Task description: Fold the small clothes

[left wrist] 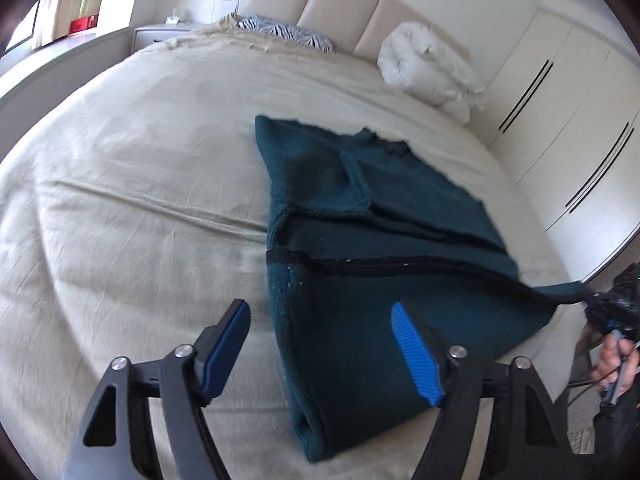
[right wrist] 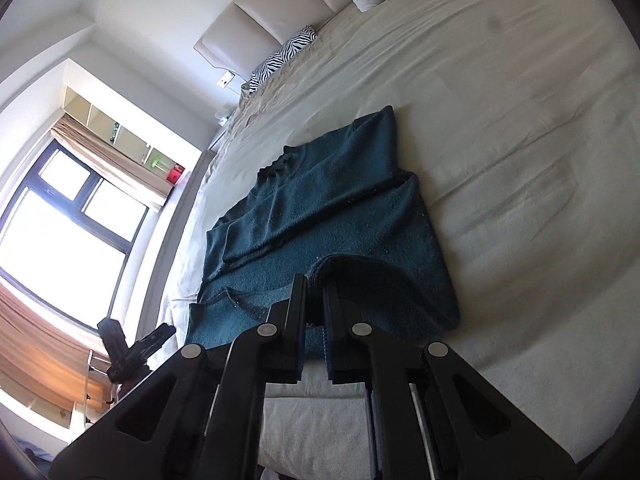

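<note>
The left gripper (left wrist: 320, 320) has its blue-padded fingers (left wrist: 416, 356) spread wide with nothing pinched; they hang over the near end of the teal knitted sweater (left wrist: 360, 208), one over the knit and the other over bare sheet beside its folded edge. The right gripper (right wrist: 316, 292) is clamped tight on a raised fold at the sweater's (right wrist: 320, 216) near hem corner, the cloth bunched up between its pads. In the left wrist view that pinched corner is drawn out towards the right gripper (left wrist: 600, 308), held by a person's hand (left wrist: 612, 364). The sweater lies partly folded on the beige bed sheet (left wrist: 120, 200), nearer the bed's foot edge, neckline towards the headboard (left wrist: 340, 4). A zebra-print pillow (left wrist: 288, 32) and a white duvet (left wrist: 428, 64) sit at the head end, with a white wardrobe (left wrist: 568, 120) beside the bed.
</note>
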### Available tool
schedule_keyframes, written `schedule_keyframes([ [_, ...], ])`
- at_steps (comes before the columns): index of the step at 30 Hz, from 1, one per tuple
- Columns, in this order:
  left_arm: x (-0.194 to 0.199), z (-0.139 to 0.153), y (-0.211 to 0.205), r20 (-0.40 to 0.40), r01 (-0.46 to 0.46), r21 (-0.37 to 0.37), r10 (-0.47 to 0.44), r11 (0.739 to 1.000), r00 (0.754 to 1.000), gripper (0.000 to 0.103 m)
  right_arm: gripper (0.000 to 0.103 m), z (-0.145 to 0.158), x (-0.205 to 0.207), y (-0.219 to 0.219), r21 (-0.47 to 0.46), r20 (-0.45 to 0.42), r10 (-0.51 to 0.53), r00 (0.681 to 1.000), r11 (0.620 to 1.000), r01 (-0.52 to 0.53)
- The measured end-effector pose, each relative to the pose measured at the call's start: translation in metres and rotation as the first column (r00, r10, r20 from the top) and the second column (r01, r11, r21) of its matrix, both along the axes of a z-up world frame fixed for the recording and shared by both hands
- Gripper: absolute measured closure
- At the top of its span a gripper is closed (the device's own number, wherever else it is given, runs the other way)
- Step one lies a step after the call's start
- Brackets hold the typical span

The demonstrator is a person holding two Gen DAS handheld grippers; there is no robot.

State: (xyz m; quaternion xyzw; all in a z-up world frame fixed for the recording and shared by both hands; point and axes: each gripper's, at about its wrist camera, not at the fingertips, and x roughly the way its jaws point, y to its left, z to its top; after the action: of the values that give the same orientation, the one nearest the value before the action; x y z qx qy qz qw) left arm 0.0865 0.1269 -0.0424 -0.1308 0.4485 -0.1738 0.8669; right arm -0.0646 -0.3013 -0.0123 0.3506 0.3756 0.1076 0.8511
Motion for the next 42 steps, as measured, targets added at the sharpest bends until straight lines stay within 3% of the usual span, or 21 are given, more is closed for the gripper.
schedule_keyframes([
  [2,0.010,-0.011,-0.002,-0.049,-0.020,0.013,0.021,1.000,0.999,0.042,0.097,0.000,0.001,0.002,-0.009,0.005,0.005,1.000,1.000,-0.005],
  [5,0.016,-0.014,0.000,-0.052,-0.037,0.003,0.037,0.999,0.998,0.048,0.097,0.000,0.003,0.005,-0.020,0.006,0.012,1.000,1.000,-0.011],
  [7,0.020,-0.017,0.002,-0.060,-0.054,0.010,0.055,0.998,0.997,0.062,0.097,0.000,0.005,0.005,-0.019,0.005,0.012,1.000,1.000,-0.012],
  [9,0.025,-0.018,0.002,-0.064,-0.058,0.021,0.060,0.998,0.996,0.084,0.097,-0.001,0.006,0.005,-0.018,0.001,0.007,1.000,1.000,-0.007],
  [12,0.024,-0.014,-0.002,-0.040,-0.048,0.070,0.051,0.996,0.998,0.094,0.097,-0.002,0.007,0.004,-0.015,-0.004,0.001,1.000,1.000,-0.001],
  [20,0.007,0.016,-0.016,0.094,-0.056,0.181,0.040,0.982,0.995,0.096,0.097,0.002,0.008,0.003,-0.023,-0.001,-0.016,1.000,1.000,0.016],
  [31,-0.024,0.052,-0.036,0.288,-0.120,0.342,0.018,0.932,0.958,0.096,0.097,0.015,0.016,-0.008,-0.042,0.020,-0.066,0.998,0.997,0.067],
  [37,-0.052,0.057,-0.035,0.379,-0.117,0.273,0.005,0.955,0.926,0.096,0.097,0.015,0.018,-0.007,-0.064,0.017,-0.071,0.997,0.995,0.072],
  [42,-0.078,0.057,-0.041,0.431,-0.091,0.278,-0.039,0.956,0.901,0.096,0.097,0.007,0.014,-0.008,-0.061,0.003,-0.078,0.997,0.995,0.078],
])
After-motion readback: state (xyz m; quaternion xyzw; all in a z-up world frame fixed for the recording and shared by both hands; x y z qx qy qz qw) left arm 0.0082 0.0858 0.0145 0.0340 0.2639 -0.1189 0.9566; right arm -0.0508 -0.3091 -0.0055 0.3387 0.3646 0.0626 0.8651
